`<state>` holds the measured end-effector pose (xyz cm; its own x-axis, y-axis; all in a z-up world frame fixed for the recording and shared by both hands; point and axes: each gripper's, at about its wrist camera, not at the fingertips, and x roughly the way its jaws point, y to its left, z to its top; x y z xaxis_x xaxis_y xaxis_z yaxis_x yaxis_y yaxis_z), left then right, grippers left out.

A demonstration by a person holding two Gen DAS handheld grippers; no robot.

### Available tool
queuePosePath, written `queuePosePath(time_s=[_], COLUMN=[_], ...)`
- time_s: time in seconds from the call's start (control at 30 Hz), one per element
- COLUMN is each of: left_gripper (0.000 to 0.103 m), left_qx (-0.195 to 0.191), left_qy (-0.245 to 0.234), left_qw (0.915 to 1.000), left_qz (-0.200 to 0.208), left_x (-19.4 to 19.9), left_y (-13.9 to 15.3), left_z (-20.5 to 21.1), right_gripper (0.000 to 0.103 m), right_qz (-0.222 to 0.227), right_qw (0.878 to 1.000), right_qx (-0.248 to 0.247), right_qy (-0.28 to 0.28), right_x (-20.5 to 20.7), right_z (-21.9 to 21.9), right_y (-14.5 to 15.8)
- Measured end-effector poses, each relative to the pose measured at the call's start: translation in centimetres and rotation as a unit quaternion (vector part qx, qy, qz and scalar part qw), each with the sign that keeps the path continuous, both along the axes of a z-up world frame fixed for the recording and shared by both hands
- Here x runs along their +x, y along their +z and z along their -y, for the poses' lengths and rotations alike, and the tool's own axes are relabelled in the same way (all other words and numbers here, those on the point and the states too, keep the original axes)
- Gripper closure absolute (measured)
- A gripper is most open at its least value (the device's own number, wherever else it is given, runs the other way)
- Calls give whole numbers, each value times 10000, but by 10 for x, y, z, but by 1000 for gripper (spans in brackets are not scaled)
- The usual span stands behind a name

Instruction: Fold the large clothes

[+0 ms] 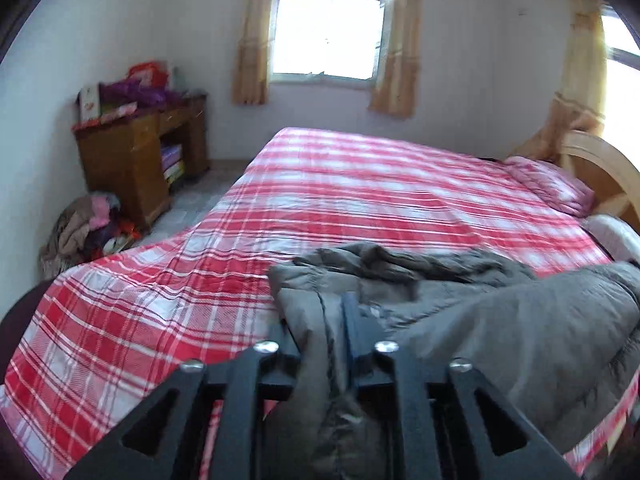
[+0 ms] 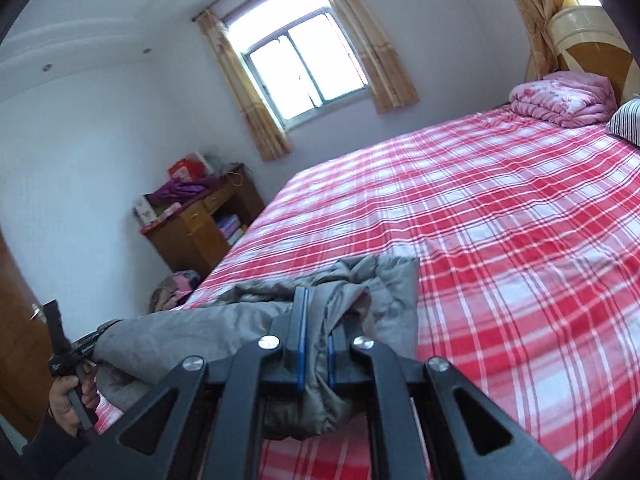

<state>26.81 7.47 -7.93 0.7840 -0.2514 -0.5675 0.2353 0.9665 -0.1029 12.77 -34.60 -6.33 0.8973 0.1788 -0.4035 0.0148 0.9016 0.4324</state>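
Note:
A large grey padded garment (image 1: 500, 320) lies bunched at the near edge of the bed, which has a red and white plaid sheet (image 1: 340, 200). My left gripper (image 1: 320, 320) is shut on a fold of the grey garment. In the right wrist view my right gripper (image 2: 318, 320) is shut on another edge of the same garment (image 2: 192, 332), which hangs stretched toward the left gripper (image 2: 86, 346) at the lower left. The sheet (image 2: 500, 220) fills the right of that view.
A wooden desk (image 1: 136, 160) with clutter stands by the left wall, a heap of clothes (image 1: 88, 228) on the floor beside it. A folded pink quilt (image 2: 560, 98) and a striped pillow (image 2: 626, 120) lie by the headboard (image 2: 592, 40).

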Motion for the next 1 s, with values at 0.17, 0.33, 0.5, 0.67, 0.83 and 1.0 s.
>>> queuePosePath(time_s=[0.17, 0.33, 0.5, 0.67, 0.83, 1.0], left_gripper=[13, 13, 13, 13, 6, 6], left_qx=[154, 180, 562, 915, 2035, 2469], left_qy=[1107, 2045, 2992, 2359, 1657, 1828], left_qw=[9922, 9786, 9523, 9637, 9561, 9493], left_qz=[552, 109, 194, 853, 1307, 671], left_x=[41, 85, 96, 71, 72, 127], left_y=[4, -19, -26, -18, -45, -83], left_z=[-13, -15, 0, 60, 136, 152], right_gripper=[93, 60, 22, 19, 11, 11], right_qz=[-345, -743, -597, -539, -407, -762], right_qw=[9991, 9947, 9851, 9880, 9768, 9635], right_qx=[91, -174, -409, -1012, -2084, -2567], right_qy=[-220, -694, -1557, -1036, -288, -84], right_x=[54, 108, 136, 146, 149, 188], right_z=[18, 24, 24, -34, -118, -131], right_y=[-24, -55, -67, -61, -71, -99])
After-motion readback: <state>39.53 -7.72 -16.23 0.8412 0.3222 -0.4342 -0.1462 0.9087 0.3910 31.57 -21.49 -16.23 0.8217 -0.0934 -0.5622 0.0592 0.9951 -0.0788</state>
